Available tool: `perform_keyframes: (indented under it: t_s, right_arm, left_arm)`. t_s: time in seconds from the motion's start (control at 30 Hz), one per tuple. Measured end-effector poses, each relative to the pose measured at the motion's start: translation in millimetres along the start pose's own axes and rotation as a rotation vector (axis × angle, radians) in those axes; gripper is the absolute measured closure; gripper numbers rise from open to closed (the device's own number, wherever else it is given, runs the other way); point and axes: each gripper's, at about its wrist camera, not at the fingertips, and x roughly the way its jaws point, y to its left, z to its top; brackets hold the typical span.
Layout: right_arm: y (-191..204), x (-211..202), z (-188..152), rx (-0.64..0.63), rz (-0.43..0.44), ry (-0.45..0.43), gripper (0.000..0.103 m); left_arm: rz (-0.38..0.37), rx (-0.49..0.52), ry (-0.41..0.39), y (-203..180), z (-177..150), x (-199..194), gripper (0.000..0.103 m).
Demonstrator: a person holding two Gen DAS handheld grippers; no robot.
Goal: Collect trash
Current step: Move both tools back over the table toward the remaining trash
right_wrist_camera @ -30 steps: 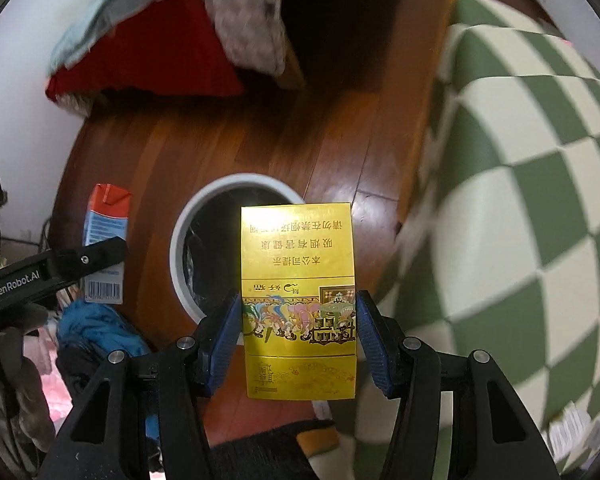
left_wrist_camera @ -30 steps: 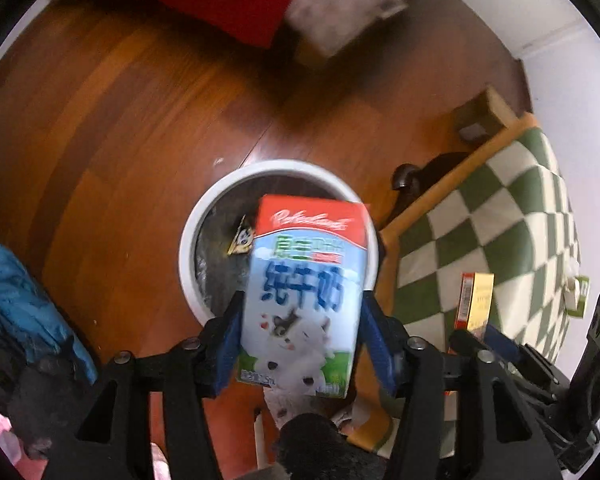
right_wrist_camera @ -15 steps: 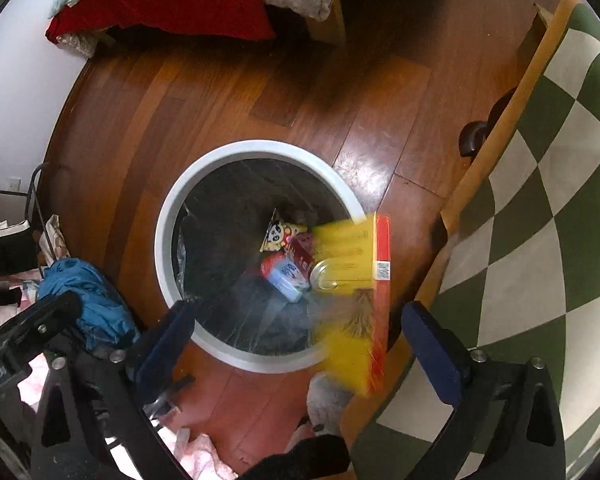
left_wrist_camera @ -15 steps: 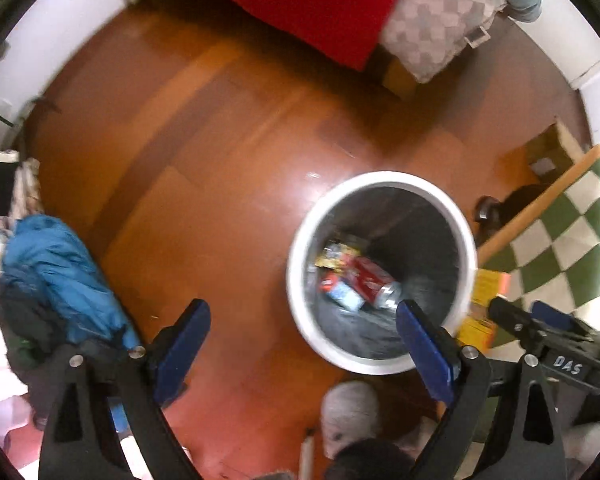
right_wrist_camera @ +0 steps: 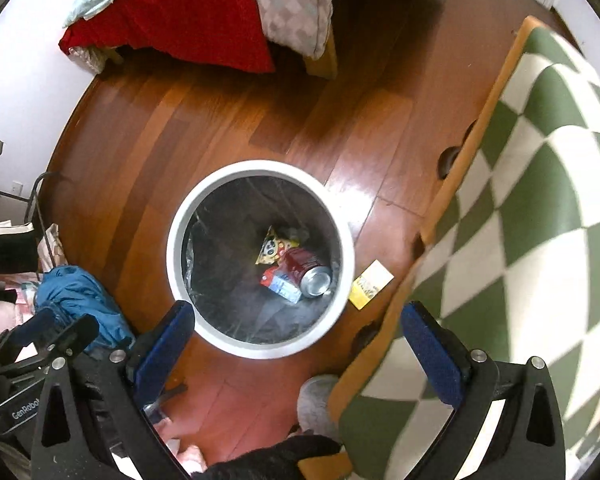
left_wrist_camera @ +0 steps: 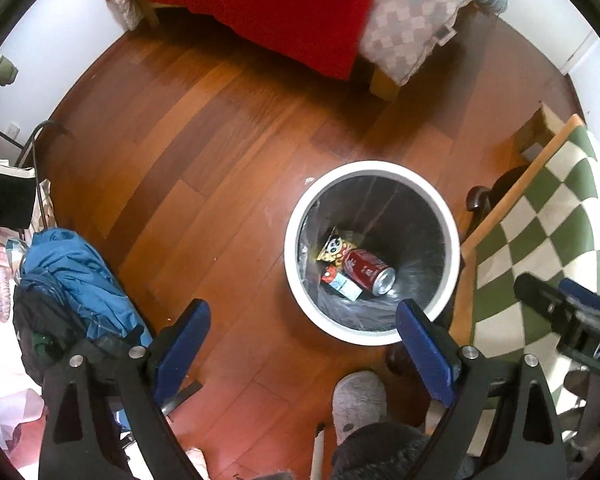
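A white-rimmed trash bin (left_wrist_camera: 370, 166) with a dark liner stands on the wooden floor. Inside lie a red can (left_wrist_camera: 364, 271), a yellow snack packet (left_wrist_camera: 334, 247) and a small milk carton (left_wrist_camera: 342, 285). My left gripper (left_wrist_camera: 302, 322) hangs open above the bin's near left side, with nothing between its blue pads. In the right wrist view the same bin (right_wrist_camera: 260, 166) holds the can (right_wrist_camera: 306, 270) and carton (right_wrist_camera: 282, 285). A yellow cigarette box (right_wrist_camera: 370, 284) lies on the floor just outside the rim. My right gripper (right_wrist_camera: 296, 316) is open and empty over the bin's near edge.
A table with a green and white check cloth (right_wrist_camera: 540, 200) stands right beside the bin. A bed with a red blanket (left_wrist_camera: 280, 8) is at the back. A blue clothes pile (left_wrist_camera: 72, 276) lies on the left. A person's grey slipper (left_wrist_camera: 360, 400) is near the bin.
Both grippers opened. The milk carton dropped from the left one into the bin. The yellow box fell from the right one and now lies on the floor beside the bin.
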Motion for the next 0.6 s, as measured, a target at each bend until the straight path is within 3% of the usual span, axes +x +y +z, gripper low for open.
perform_keyframes:
  t_s: [0.23,0.6]
  right_arm:
    - [3,-59,-26,-0.027,-0.008,-0.070,0.000]
    - [-5,-172,-74,-0.020,0.051,-0.230,0.000]
  left_arm:
    - [-0.011,0.024,-0.098,-8,-11,-57,0.009]
    - [-0.053,0.069,-0.296,-19,-46,-170,0.009]
